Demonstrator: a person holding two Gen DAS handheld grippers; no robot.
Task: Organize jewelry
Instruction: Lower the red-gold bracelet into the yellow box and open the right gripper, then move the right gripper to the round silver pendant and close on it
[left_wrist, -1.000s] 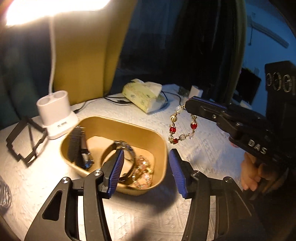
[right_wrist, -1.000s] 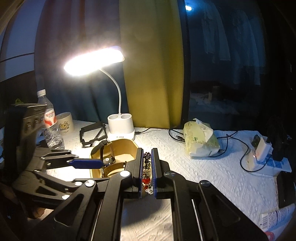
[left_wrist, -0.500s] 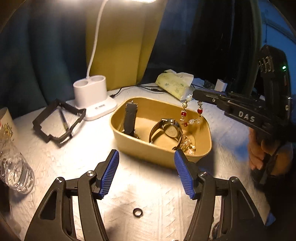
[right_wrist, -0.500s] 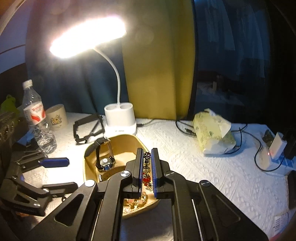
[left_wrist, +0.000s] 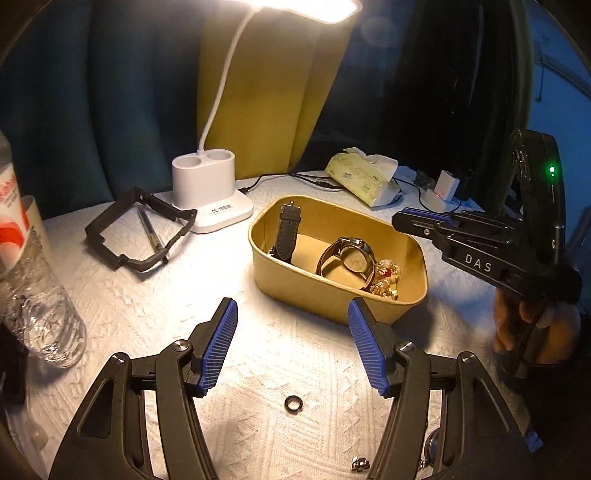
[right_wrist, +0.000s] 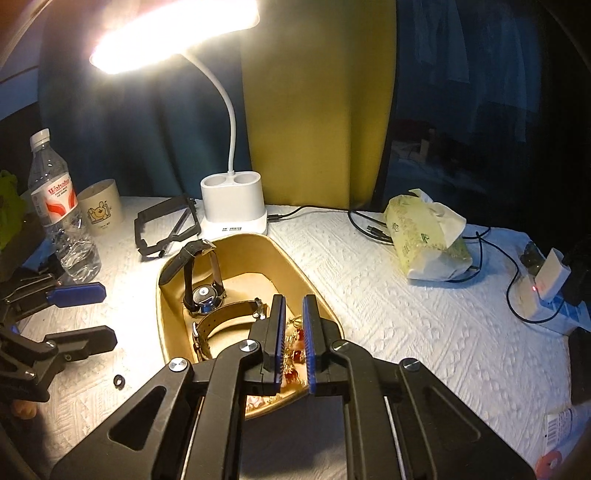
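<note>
Left hand-held gripper (left_wrist: 293, 347), left wrist view: its blue-padded fingers stand wide apart and hold nothing, poised above the white textured surface (left_wrist: 155, 295). A small black ring (left_wrist: 294, 403) lies on the surface just ahead of and between the fingers, apart from both. Beyond it sits the tan tray (left_wrist: 295, 286), which holds a dark-strapped watch (left_wrist: 289, 232) leaning on the far wall, a brown-strapped watch (left_wrist: 349, 258) and a heap of gold and red beaded bracelets (left_wrist: 386, 280) in the near right corner. The right hand-held gripper (left_wrist: 400, 221) reaches over the tray's right rim.

Right wrist view: the right hand-held gripper (right_wrist: 294, 328) hangs over the tray (right_wrist: 291, 266) with a narrow gap between its jaws; the bracelets (right_wrist: 293, 363) show through that gap and appear to lie below in the tray, not clamped. The ring (right_wrist: 119, 381) lies left of the tray, near the left hand-held gripper (right_wrist: 79, 317).

Handling, as judged: the ring is light, rigid and smooth, likely to skid or flip on the bumpy cloth; a pinch across its outer edge, pads lowered close to the surface, seems best. The bracelets are limp and would sag from any single pinch.
</note>
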